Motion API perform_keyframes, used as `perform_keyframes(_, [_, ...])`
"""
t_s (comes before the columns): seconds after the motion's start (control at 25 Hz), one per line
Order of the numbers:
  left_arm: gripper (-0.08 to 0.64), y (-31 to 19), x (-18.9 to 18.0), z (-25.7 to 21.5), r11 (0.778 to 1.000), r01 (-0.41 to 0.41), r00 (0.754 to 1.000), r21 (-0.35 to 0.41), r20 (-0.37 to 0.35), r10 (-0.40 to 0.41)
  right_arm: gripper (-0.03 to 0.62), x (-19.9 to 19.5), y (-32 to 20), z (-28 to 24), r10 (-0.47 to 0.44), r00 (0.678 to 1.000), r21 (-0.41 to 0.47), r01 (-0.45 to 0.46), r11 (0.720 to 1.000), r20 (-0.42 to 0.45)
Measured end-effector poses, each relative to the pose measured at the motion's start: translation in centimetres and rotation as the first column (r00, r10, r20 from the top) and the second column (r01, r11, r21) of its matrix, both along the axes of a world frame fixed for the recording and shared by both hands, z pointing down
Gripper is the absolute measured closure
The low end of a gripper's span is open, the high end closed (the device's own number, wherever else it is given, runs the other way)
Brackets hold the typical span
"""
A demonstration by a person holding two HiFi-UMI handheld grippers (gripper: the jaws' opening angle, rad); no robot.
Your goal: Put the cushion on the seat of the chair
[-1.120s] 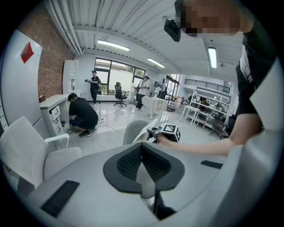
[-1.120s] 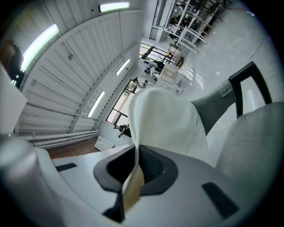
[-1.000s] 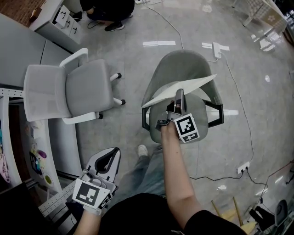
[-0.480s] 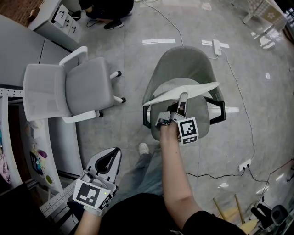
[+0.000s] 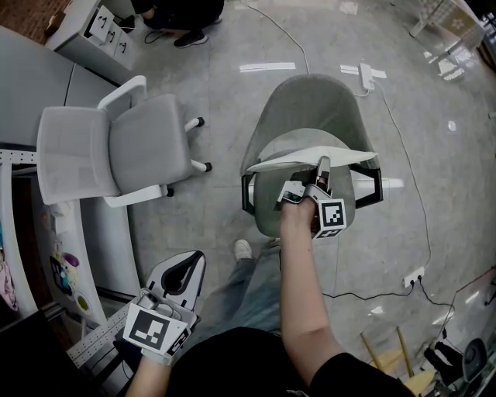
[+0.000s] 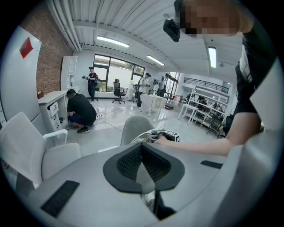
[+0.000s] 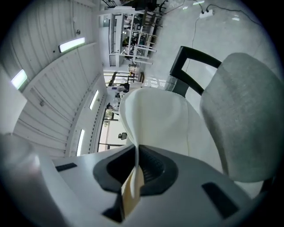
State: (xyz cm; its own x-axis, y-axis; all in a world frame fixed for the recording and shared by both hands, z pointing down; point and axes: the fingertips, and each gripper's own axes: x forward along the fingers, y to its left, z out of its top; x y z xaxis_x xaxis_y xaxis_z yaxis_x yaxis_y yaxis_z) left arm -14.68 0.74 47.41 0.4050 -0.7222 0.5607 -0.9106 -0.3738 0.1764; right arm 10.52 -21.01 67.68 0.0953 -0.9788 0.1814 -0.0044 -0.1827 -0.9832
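Note:
A grey chair [image 5: 306,108] with black armrests [image 5: 370,188] stands in the middle of the head view. A flat white cushion [image 5: 310,158] hangs roughly level just over its seat. My right gripper [image 5: 321,175] is shut on the cushion's near edge. In the right gripper view the cushion [image 7: 155,119] runs out from between the pinching jaws of the right gripper [image 7: 134,170], with the grey chair [image 7: 239,115] beside it. My left gripper [image 5: 181,274] is low at the bottom left, away from the chair. In its own view the left gripper [image 6: 142,165] is shut with nothing in it.
A white office chair [image 5: 116,151] stands to the left of the grey one. A desk edge and a drawer cabinet [image 5: 105,35] lie further left, with a crouching person [image 5: 182,14] at the top. Cables and power strips [image 5: 364,77] lie on the floor to the right.
My right gripper has moved right and down with the cushion and rolled. The cushion now lies flatter and lower over the seat. The left gripper has stayed put.

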Motion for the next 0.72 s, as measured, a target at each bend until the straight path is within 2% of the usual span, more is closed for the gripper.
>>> perform_keyframes(0.16, [0.548,0.0,0.2,0.1,1.0,0.001,1.0,-0.005,-0.001,-0.001,0.561,0.1,-1.0,-0.9,0.026,0.995,0.058,-0.032,0.998,0.093])
perform_keyframes(0.32, [0.548,-0.4,0.3,0.3,1.0,0.004,1.0,-0.005,0.0,-0.004,0.561,-0.1,-2.3,-1.2,0.037,0.989,0.087,-0.05,0.995,0.144])
perform_keyframes(0.72, [0.548,-0.5,0.3,0.6,1.0,0.005,1.0,-0.016,-0.007,-0.005,0.561,-1.3,-2.9,0.8,-0.011,0.992,0.103,-0.002,0.995,0.124])
